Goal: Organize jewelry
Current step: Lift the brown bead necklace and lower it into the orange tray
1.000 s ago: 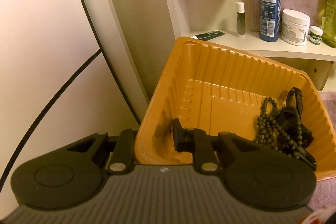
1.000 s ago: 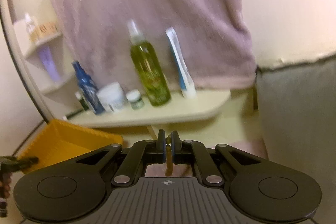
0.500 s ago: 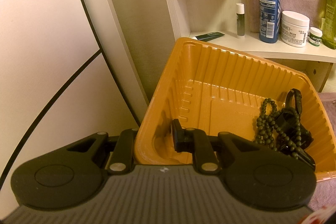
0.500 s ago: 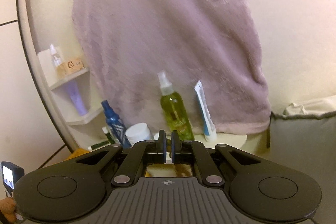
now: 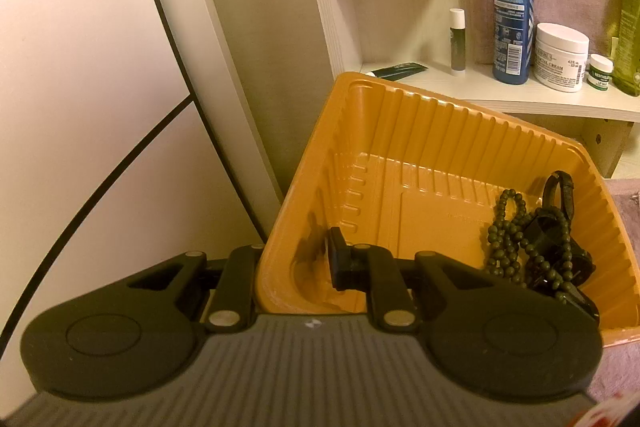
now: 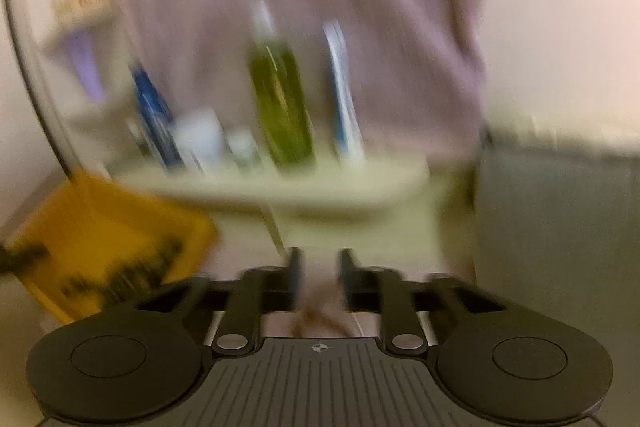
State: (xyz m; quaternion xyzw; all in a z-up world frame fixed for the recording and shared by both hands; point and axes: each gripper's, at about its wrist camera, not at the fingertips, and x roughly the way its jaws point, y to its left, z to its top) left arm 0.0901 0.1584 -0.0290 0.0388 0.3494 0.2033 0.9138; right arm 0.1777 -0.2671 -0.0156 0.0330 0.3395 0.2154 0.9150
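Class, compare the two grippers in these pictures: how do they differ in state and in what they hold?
The left gripper is shut on the orange tray, its jaws clamping the tray's near wall; the right gripper is open, with nothing pressed between its jaws, which have just been opening. The left wrist view is sharp, while the right wrist view is blurred. Both are the same black two-finger design.

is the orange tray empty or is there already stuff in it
Not empty. The orange tray, held at its near wall by the left claw, has dark green beads and black pieces in one corner; the remaining floor is bare.
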